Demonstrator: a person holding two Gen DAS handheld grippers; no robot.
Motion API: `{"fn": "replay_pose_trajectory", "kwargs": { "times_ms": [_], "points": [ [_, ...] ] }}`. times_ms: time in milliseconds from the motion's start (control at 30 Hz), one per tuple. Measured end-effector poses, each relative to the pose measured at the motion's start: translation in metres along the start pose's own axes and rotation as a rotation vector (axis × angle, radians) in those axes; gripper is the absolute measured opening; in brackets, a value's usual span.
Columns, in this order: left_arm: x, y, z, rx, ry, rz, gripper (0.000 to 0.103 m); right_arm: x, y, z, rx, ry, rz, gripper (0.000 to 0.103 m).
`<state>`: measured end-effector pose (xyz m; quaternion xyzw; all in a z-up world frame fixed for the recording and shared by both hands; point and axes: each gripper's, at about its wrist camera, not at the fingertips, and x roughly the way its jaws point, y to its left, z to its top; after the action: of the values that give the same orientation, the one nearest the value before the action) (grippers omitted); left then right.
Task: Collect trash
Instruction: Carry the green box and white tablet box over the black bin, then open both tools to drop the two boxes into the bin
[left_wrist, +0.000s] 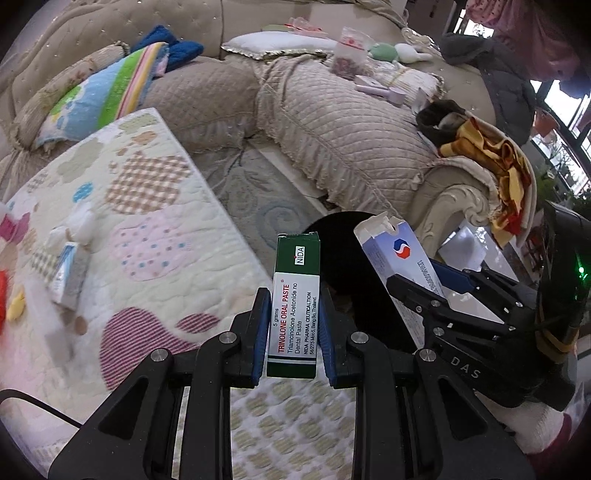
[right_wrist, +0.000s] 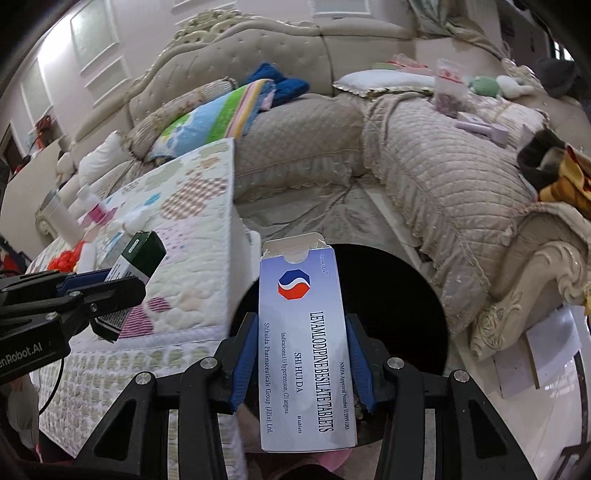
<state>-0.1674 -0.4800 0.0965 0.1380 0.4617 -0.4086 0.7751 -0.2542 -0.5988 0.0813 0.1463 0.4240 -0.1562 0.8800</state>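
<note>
My left gripper (left_wrist: 294, 325) is shut on a small green and white oral paste box (left_wrist: 295, 295), held upright between its blue pads. My right gripper (right_wrist: 301, 354) is shut on a larger blue-white tablet box (right_wrist: 304, 343) whose top flap stands open. Each gripper shows in the other's view: the right gripper (left_wrist: 424, 291) with the tablet box (left_wrist: 399, 258) at right, the left gripper (right_wrist: 107, 291) with the green box (right_wrist: 135, 269) at left. Both boxes hang near the dark round mouth of a black bin (right_wrist: 399, 295), also the black bin (left_wrist: 343, 266), on the floor beyond the table edge.
A quilted patchwork cloth covers the table (left_wrist: 147, 229), with another small box (left_wrist: 68, 273) and red and pink items at its left. A beige quilted sofa (left_wrist: 351, 129) curves behind, strewn with pillows, a striped blanket (left_wrist: 110, 96) and toys. A carved sofa arm (right_wrist: 535, 288) stands right of the bin.
</note>
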Motion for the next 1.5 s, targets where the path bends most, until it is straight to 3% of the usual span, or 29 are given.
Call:
{"fn": "replay_pose_trajectory", "kwargs": {
  "times_ms": [333,967,1100,1267,1500],
  "points": [
    [0.027,-0.017,0.006,0.002,0.037,-0.051,0.022,0.009,-0.023,0.001,0.044,0.013,-0.029,0.045],
    [0.048,-0.009,0.011,-0.056,0.06,-0.135,0.024,0.023,-0.034,0.006,0.087,0.013,-0.048,0.045],
    [0.049,-0.008,0.011,-0.067,0.058,-0.154,0.041,0.025,-0.039,0.007,0.117,0.012,-0.05,0.045],
    [0.048,-0.003,0.011,-0.077,0.056,-0.145,0.042,0.025,-0.04,0.007,0.128,0.015,-0.052,0.052],
    [0.037,0.01,0.006,-0.088,0.035,-0.097,0.042,0.025,-0.027,0.007,0.103,0.024,-0.036,0.052]
  ]
}}
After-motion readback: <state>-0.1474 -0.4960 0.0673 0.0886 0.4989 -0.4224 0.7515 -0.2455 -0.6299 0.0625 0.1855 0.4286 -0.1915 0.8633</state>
